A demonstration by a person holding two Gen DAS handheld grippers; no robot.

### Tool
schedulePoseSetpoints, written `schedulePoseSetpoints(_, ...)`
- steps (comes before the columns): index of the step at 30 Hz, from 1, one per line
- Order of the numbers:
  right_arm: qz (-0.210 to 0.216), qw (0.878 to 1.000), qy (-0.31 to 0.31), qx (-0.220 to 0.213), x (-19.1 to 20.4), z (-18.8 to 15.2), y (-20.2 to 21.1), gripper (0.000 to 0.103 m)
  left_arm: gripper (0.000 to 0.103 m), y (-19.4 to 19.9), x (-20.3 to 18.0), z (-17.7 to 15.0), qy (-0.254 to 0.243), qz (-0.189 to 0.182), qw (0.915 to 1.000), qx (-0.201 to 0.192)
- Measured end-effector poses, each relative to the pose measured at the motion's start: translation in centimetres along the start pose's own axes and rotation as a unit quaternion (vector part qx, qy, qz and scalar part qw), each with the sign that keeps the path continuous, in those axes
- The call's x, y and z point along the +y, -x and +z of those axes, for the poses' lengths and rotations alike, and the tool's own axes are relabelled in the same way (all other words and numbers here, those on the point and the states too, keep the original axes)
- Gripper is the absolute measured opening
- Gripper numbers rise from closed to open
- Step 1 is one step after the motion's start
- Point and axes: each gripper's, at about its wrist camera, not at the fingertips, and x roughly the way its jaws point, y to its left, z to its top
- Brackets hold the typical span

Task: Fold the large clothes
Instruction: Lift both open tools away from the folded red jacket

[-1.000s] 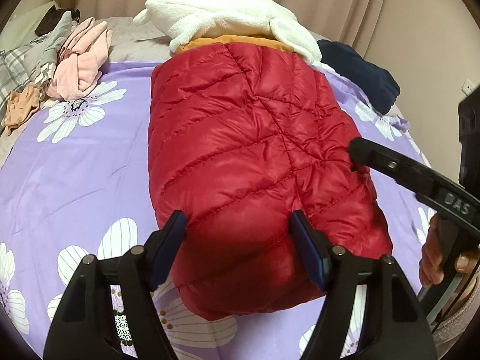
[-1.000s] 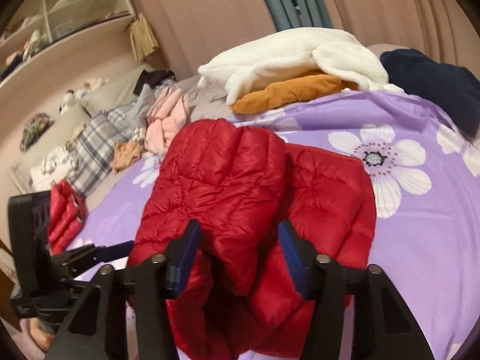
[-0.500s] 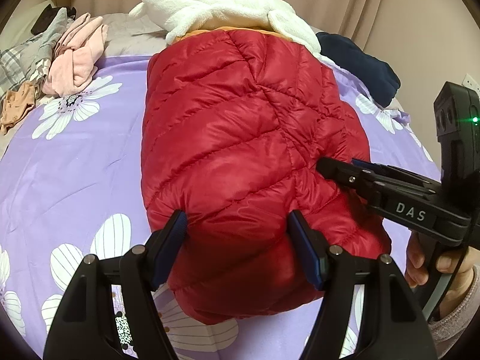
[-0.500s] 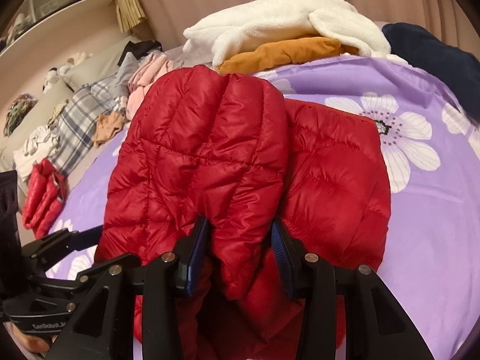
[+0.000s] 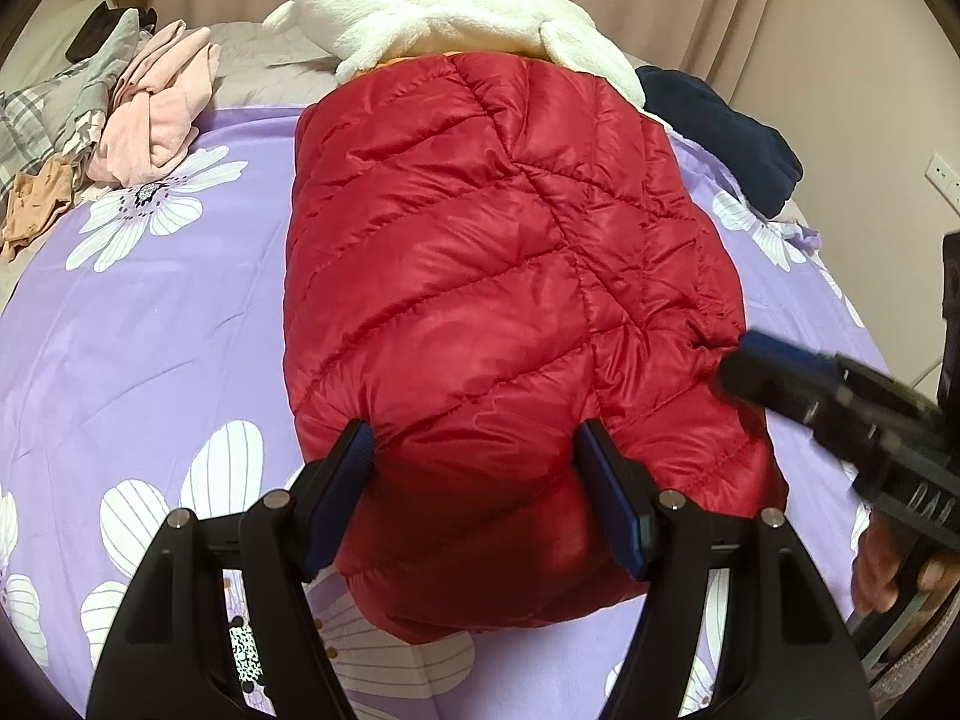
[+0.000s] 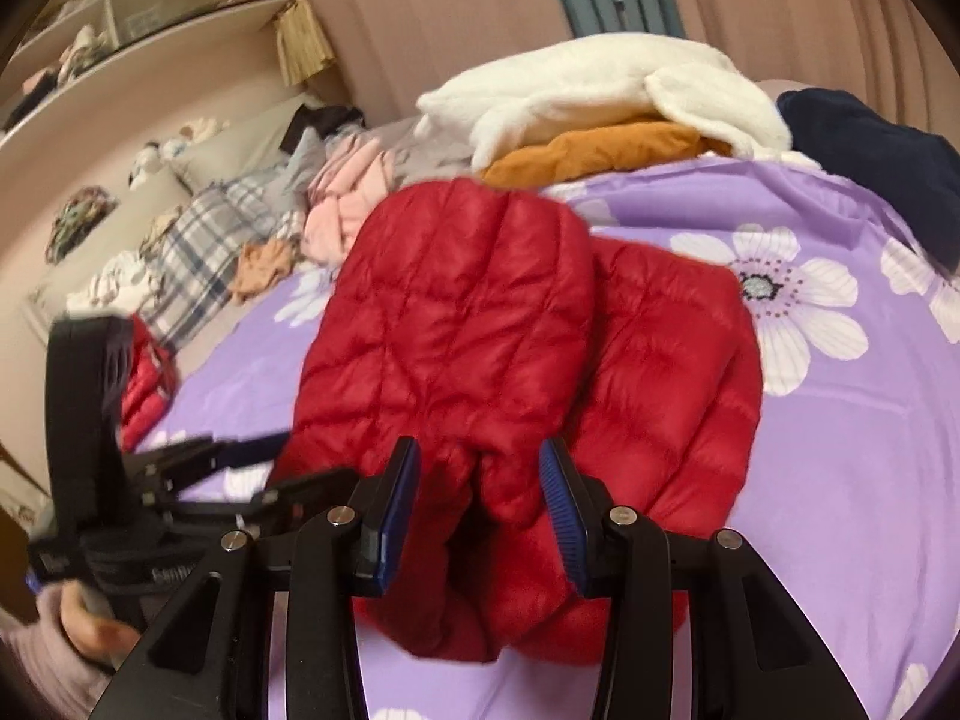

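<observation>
Clamping red puffer jacket (image 5: 504, 276): left gripper (image 5: 474, 468), right gripper (image 6: 477, 474) both pinching folds; lettering on grippers too blurred to read.

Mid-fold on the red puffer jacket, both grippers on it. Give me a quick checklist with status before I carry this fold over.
1. Left gripper clamped on red puffer jacket: ok, pads press into a wide bunch.
2. Right gripper clamped on it: ok; jaws have just been closing on a fold.
3. Both grips on the same near edge: cannot tell.
4. Purple floral sheet bare beside the jacket: ok.
5. White fleece pile apart from the jacket's far end: not ok, they overlap in the left view.
</observation>
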Motion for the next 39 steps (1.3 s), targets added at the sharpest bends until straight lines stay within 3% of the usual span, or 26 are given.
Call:
schedulePoseSetpoints(4,-0.023,0.999,0.010,0.034,0.2,-1.0,-2.1,0.045,0.069,-0.3,0.0,-0.1,-0.004,0.005,1.0000,0.003)
schedulePoseSetpoints(8,-0.015,0.999,-0.013,0.046,-0.5,-1.5,-3.1,0.045,0.069,-0.5,0.1,-0.2,-0.005,0.007,0.9999,0.007)
schedulePoseSetpoints(24,-0.029,0.998,-0.021,0.042,-0.1,-2.1,-0.5,0.045,0.072,1.8,0.4,-0.8,0.015,0.015,0.9998,0.002)
schedulePoseSetpoints(32,-0.039,0.999,-0.018,0.020,0.4,-2.1,2.7,0.053,0.083,5.3,-0.2,-1.6,0.013,0.043,0.9989,-0.014)
schedulePoseSetpoints(39,-0.073,0.997,-0.013,0.013,1.3,-2.4,5.1,0.069,0.089,9.4,-1.2,-2.4,-0.001,0.063,0.9974,-0.036)
